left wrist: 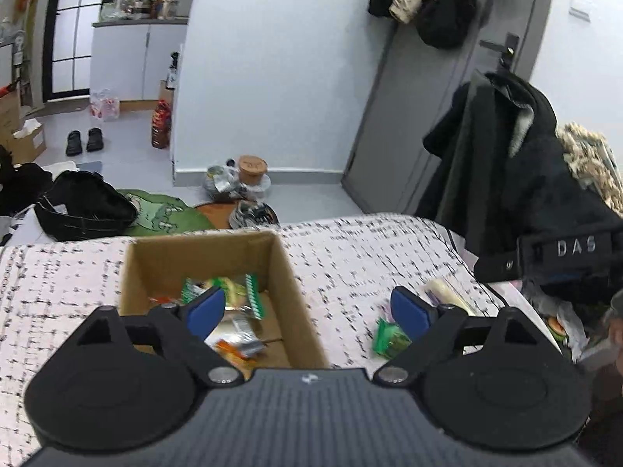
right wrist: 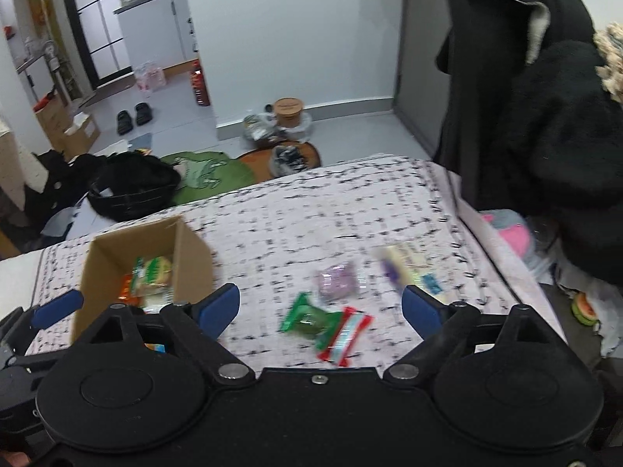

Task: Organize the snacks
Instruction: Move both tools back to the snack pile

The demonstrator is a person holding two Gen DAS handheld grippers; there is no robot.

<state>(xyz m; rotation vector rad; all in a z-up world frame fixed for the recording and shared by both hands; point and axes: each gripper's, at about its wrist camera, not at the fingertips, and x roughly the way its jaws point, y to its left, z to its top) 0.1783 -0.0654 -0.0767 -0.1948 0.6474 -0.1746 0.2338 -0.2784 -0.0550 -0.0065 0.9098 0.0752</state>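
- Left tongs (left wrist: 307,311) hover wide apart with nothing between the blue pads, one pad over the box (left wrist: 202,268), the other over the cloth.
- The box is plain brown cardboard, open-topped, square-cornered, sitting on the counter (right wrist: 311,210), which wears a pale woven cover flecked with black dashes.
- Inside the box lies a heap of crinkly wrappers: green with a serrated edge, orange, silvery; the details blur.
- Right tongs (right wrist: 321,305) are spread wide as well, empty, pointing down at the loose snacks on the cloth, right of the box.
- Just ahead of them lies a green packet (right wrist: 305,319), twisted at both ends, touching a flat red-and-blue packet (right wrist: 344,336).
- Behind those sits a soft lilac pouch (right wrist: 337,281), and further right a long pale pack (right wrist: 407,262) with a purple end, smeared by motion.
- In the left view the green packet (left wrist: 389,336) shows by the right pad, the pale pack (left wrist: 447,288) beyond it.
- At the counter's right edge hangs a fleecy black coat (right wrist: 545,116).
- A blue pad of the left tongs peeks in at the far left of the right view, beside the box.
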